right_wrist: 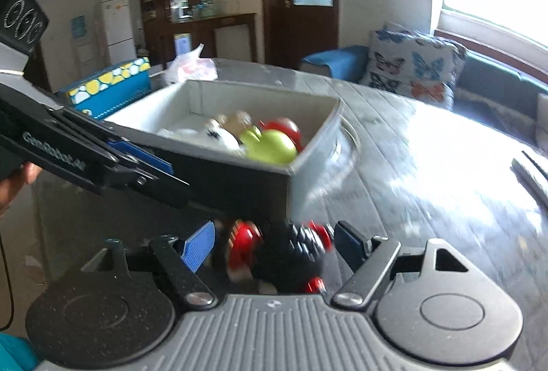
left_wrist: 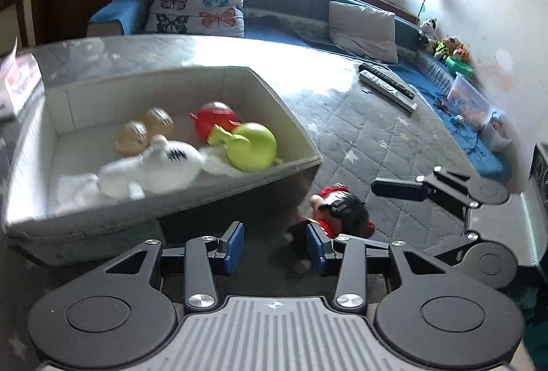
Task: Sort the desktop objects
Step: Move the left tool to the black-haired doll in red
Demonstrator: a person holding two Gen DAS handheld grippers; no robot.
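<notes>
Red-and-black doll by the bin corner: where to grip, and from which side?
Grip the doll across its round black head, probably from the open table side with the right gripper, whose open fingers already straddle it. The grey bin wall blocks the far side, and the doll lies low on the quilted mat. Blur hides finer detail.

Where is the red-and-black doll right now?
The doll lies on the table by the grey bin's near corner; in the right wrist view it sits between the open right gripper jaws.

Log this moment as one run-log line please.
step: collect doll | left gripper: open, empty | right gripper: open around doll, not gripped | grey bin: holds green toy, white toy
</notes>
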